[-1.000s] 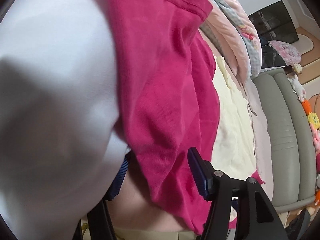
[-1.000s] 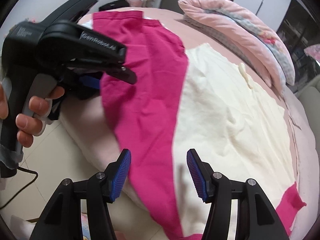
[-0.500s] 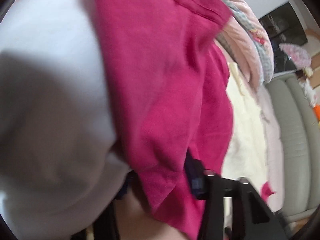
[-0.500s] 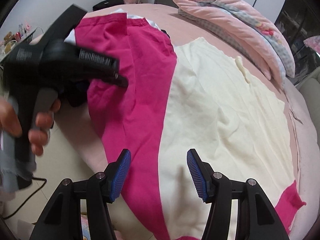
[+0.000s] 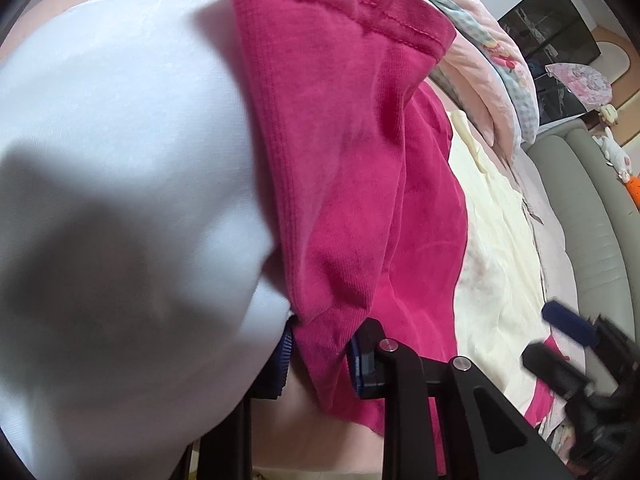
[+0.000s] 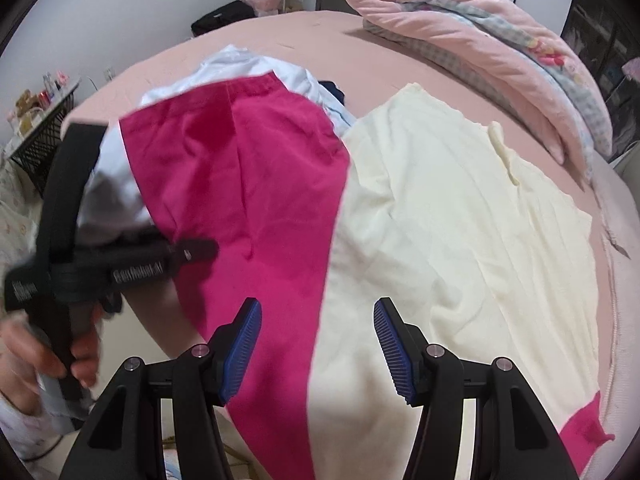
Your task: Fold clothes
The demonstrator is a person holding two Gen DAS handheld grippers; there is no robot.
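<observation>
Left wrist view shows the left tool (image 5: 320, 354) with its jaws just closed further onto a fold of the pink garment (image 5: 360, 184), both blue pads pressing the cloth. That garment lies on the bed (image 6: 280, 36), draped partly over a white garment (image 5: 120, 140) and touching a cream garment (image 6: 440, 240) spread beside it. Over the pink garment's near edge, the right tool (image 6: 318, 350) hangs with its 2 jaws spread wide, gripping nothing. A folded pink quilt (image 6: 460, 20) rests beyond the cream garment.
</observation>
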